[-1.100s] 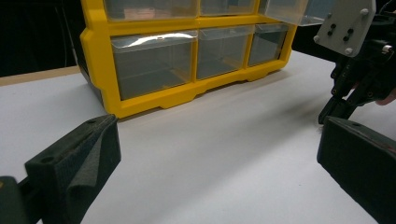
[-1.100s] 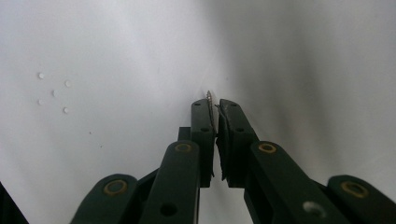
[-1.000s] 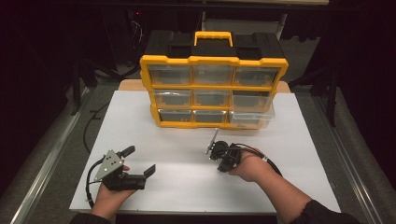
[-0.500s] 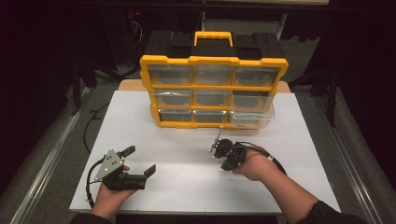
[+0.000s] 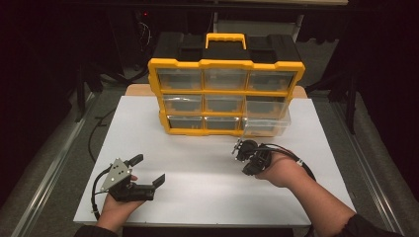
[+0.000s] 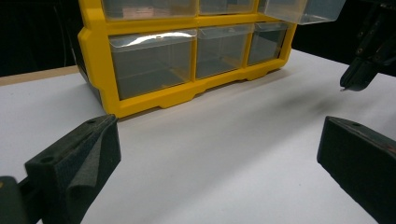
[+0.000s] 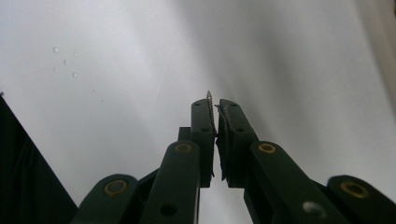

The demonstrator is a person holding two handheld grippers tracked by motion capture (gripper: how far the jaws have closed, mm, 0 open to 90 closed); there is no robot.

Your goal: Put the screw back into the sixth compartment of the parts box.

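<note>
White counter [image 5: 207, 197] before a yellow drawer cabinet [image 5: 225, 96]. Right gripper [image 5: 238, 149] clenched on a screw [image 7: 209, 108], its long axis along the jaws; the pulled-out drawer [image 5: 267, 126] lies just beyond. Left gripper [image 5: 147, 170] released, farther off.

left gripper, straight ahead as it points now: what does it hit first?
Probably the yellow organizer, bottom drawer row; only bare white table lies between. The left gripper stands open. Depth unclear.

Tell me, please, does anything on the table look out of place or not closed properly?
Yes. On the yellow organizer, the clear drawer at the lower right is pulled out past the frame, while the other drawers sit flush. Also, the right gripper pinches a small threaded screw between its jaws.
</note>
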